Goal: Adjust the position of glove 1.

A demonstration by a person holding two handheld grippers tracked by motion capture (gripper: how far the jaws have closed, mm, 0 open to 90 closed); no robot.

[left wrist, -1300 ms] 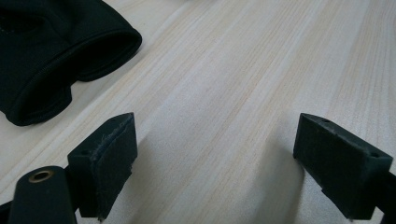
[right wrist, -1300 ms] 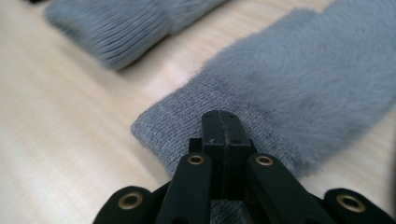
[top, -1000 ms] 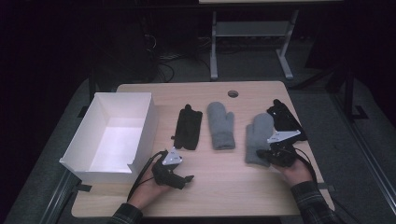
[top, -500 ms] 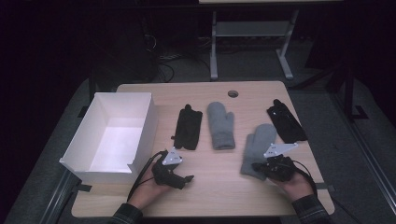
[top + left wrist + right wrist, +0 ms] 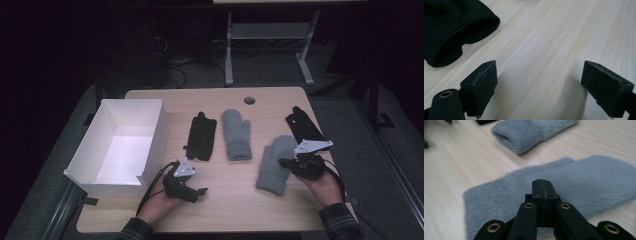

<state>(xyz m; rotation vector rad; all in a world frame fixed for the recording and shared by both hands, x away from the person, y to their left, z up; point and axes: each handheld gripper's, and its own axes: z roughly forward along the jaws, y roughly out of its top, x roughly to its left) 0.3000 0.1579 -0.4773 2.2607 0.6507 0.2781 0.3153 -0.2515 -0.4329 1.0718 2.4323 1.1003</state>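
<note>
Presently, the right gripper sits at about four o'clock on the table, its jaws clenched together — the right gripper view shows the two pads pressed flat against each other with nothing between them. The closed tip hangs just over the near grey mitten, and whether it touches the fabric cannot be told. In the high view that mitten lies tilted, cuff toward the person, just left of the right gripper and touching or nearly touching its nose.

A second grey mitten lies upright at the table's centre, its cuff facing the near edge; the right gripper view shows it beyond the first one, apart from it.

The left gripper rests at about seven o'clock, jaws released and standing wide. The left gripper view shows bare wood between the pads, with the cuff of a black glove at ten o'clock from them, not in contact. In the high view this black glove lies left of the central mitten, and another black glove lies at two o'clock near the far right edge, behind the right gripper.

A white box — open-topped — occupies the nine o'clock side, overhanging the table's left edge.
</note>
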